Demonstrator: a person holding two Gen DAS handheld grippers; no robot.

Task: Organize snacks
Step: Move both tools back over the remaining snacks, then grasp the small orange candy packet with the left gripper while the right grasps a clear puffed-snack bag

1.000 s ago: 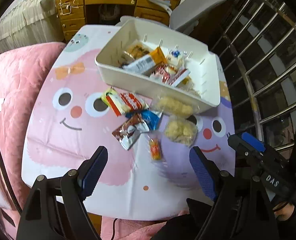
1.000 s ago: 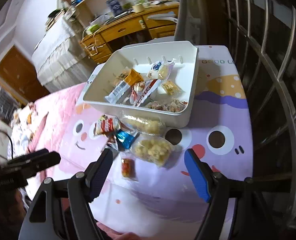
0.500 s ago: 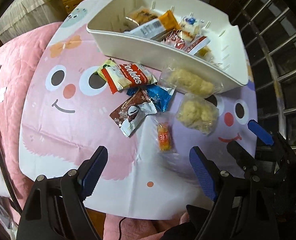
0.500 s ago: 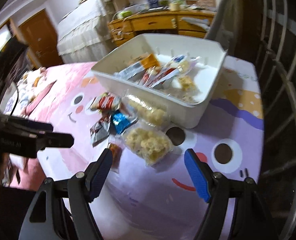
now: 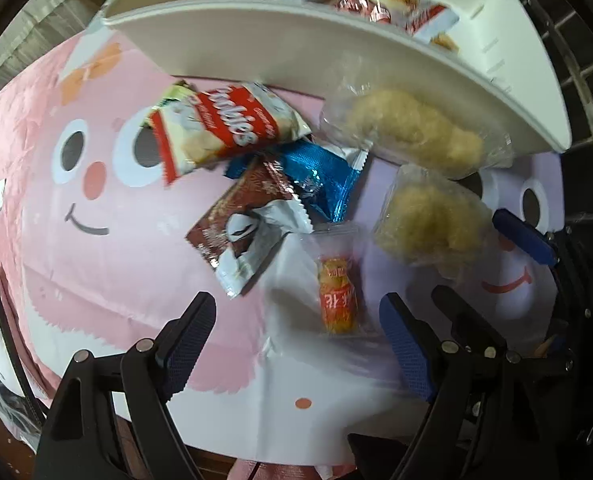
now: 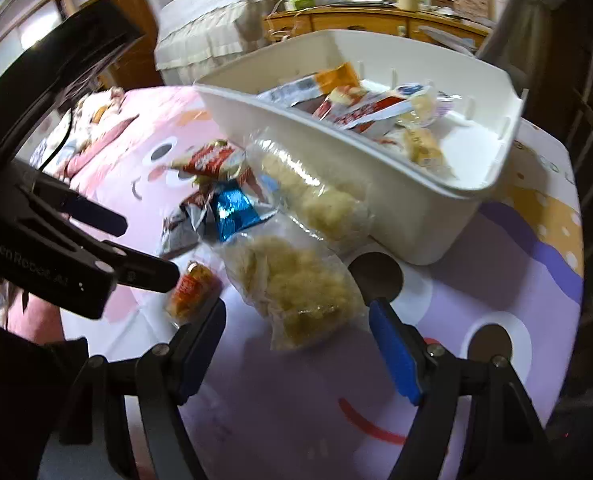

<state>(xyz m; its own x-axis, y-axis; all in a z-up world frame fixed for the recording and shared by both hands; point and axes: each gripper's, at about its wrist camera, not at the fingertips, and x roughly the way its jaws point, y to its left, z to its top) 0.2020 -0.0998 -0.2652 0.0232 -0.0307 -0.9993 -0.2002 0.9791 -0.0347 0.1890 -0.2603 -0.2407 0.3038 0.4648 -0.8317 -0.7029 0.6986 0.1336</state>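
Note:
A white bin [image 5: 304,36] [image 6: 424,172] holds several snack packets at the table's far side. Loose snacks lie before it: a red cookies pack [image 5: 220,128], a blue foil pack [image 5: 320,176], a brown-and-white pack [image 5: 244,236], a small orange packet [image 5: 336,296] [image 6: 190,288], and two clear bags of pale puffs [image 5: 428,220] [image 5: 412,132] [image 6: 296,280]. My left gripper [image 5: 300,328] is open, just short of the orange packet. My right gripper [image 6: 296,344] is open, its fingers either side of the nearer puff bag. The left gripper's finger also shows in the right wrist view [image 6: 144,272].
The table wears a pink and purple cartoon-face cloth [image 5: 96,208] [image 6: 496,264]. A metal railing [image 5: 592,80] runs along the right edge. A wooden desk [image 6: 376,24] and a bed [image 6: 208,36] stand beyond the table.
Both grippers have moved forward and down toward the loose snacks. The orange packet and nearer puff bag now sit close to the open fingers. No snack has moved.

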